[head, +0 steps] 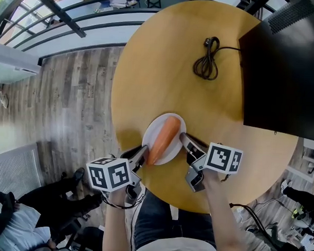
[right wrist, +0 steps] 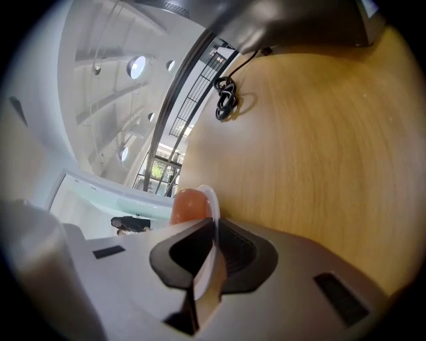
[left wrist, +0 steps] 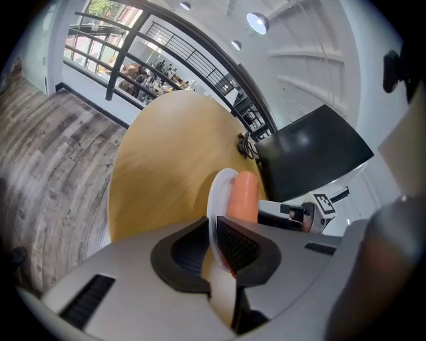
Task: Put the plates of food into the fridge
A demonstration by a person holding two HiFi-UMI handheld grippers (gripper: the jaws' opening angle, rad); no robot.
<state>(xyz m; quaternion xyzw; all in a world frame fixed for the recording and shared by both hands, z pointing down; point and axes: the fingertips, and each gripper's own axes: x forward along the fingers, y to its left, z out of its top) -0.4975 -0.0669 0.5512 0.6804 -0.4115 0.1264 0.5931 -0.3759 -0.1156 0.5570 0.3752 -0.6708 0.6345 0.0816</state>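
Both grippers are closed narrow on the same white plate (head: 151, 135), one on each side. In the left gripper view, the left gripper (left wrist: 214, 240) has its jaws almost together, with only the thin rim of the plate (left wrist: 216, 192) between the two pads. In the right gripper view I see the same thing: the right gripper (right wrist: 213, 246) pinches the opposite rim of the plate (right wrist: 212, 200).

From the head view, the left gripper (head: 141, 154) takes the plate at the lower left edge and the right gripper (head: 185, 139) takes it at the right edge. A long orange piece of food (head: 164, 138) lies across the plate, between the two grippers. The plate is over the near part of the round wooden desk (head: 148, 70). I cannot tell if it rests on the desk or is a little above it.

Farther on the desk there is a coiled black cable (head: 207, 60), and to the right of it a big black box (head: 282, 70), well apart from the plate.
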